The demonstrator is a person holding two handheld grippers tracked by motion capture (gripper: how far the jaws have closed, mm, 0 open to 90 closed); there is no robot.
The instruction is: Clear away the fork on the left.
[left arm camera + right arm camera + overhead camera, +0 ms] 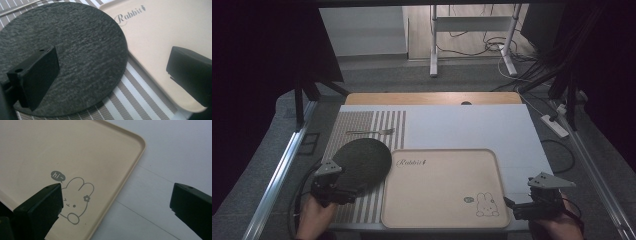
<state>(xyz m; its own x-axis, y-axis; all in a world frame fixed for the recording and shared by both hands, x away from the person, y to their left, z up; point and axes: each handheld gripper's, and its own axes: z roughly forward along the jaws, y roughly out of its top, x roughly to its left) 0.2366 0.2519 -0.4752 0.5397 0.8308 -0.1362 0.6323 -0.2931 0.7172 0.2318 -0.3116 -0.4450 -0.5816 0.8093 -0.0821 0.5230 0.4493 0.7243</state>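
Dark round slate plate (pixel 360 165) is lying flat on the striped woven placemat (pixel 362 125), its right edge just overlapping the left rim of the beige rectangular plastic tray (pixel 442 187) with the rabbit print. From the high view I am holding my left gripper (pixel 329 187) at the plate's near-left edge, and my right gripper (pixel 532 202) is hovering off the tray's near-right corner. A thin metal fork (pixel 369 132) is lying beyond the plate, well apart from the tray.

In the left gripper view my jaws are standing spread wide, gripping nothing; one is hanging over the plate (pixel 65 55), the other over the tray (pixel 162 37), so I judge I am lining up to take the plate by its edge.

In the right gripper view my jaws are also gaping apart, straddling the tray's rim (pixel 132 167) near the rabbit drawing (pixel 75 200), probably ready to steady the tray on the pale blue-grey tabletop (pixel 175 152).
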